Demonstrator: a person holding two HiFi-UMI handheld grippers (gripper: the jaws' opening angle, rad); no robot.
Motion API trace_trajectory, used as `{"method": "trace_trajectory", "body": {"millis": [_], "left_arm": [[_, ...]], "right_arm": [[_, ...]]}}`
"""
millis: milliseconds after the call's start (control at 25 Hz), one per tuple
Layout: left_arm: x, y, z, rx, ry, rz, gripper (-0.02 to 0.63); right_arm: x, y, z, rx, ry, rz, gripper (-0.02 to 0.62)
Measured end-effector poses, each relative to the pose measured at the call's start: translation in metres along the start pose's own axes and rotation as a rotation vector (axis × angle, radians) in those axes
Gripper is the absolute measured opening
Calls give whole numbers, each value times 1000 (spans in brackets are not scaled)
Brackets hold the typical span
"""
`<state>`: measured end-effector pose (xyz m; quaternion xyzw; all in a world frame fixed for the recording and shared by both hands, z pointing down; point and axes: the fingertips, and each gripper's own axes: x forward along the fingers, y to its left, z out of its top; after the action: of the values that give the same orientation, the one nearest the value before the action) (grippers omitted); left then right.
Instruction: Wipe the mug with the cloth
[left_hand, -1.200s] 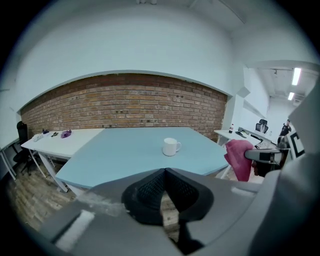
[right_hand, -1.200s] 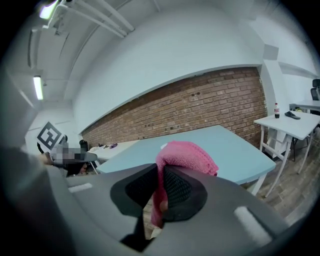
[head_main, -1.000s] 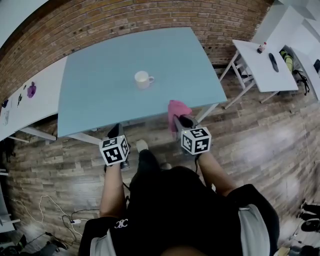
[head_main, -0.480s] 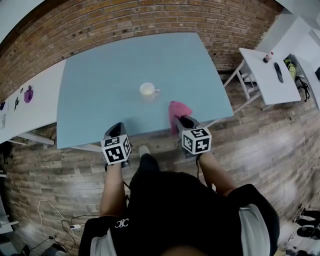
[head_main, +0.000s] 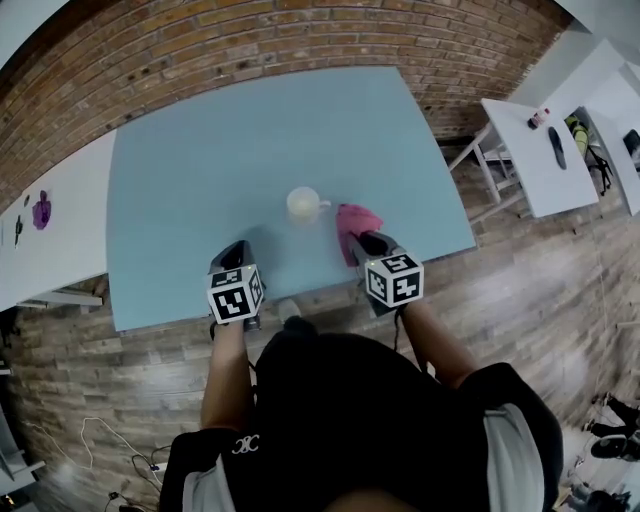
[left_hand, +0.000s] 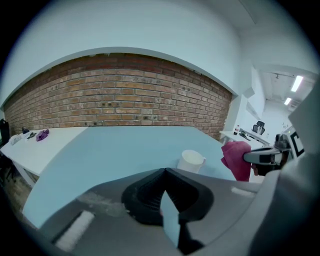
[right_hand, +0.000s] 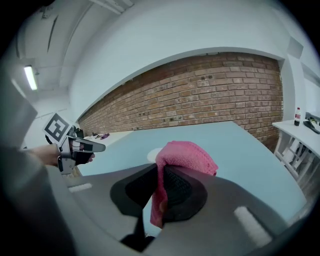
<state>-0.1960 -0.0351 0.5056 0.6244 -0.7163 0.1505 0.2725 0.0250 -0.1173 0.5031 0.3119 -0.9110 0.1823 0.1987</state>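
From the head view, the white mug (head_main: 304, 204) stands upright on the light blue surface (head_main: 230, 130), handle to the right, towards the near edge. The left gripper (head_main: 233, 249) hangs in front of the mug and to its left, near but clear of it, over the surface's near edge. The right gripper (head_main: 356, 238) sits to the mug's right, and the pink cloth (head_main: 354, 218) bunched at its tip lies just beside the mug's handle; whether they touch I cannot tell. Behind the mug, past the surface's far edge, runs a brick wall (head_main: 300, 30). A white table (head_main: 540, 150) stands well to the mug's right.

In the left gripper view, the 2 jaws are pressed together with nothing between them. The mug stands just beyond them, slightly right, its open top showing. Right of the mug hangs the cloth, gripped by the other tool.

In the right gripper view, the 2 jaws are clamped on the cloth, which puffs up above them and trails down between them. Only a white sliver of the mug's rim shows, just behind the cloth's left edge. Left of the mug, the other tool is held in a hand (right_hand: 47, 155).
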Motion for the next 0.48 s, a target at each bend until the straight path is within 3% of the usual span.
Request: {"method": "trace_trajectory", "body": {"millis": [200,480], "left_arm": [[33,10,13,17,25,-63,8],[84,8,18,105,92,-201,8]], "right_arm": [[21,5,3,3,35,-24,37],[55,-6,-6,66,107,-111,37]]}}
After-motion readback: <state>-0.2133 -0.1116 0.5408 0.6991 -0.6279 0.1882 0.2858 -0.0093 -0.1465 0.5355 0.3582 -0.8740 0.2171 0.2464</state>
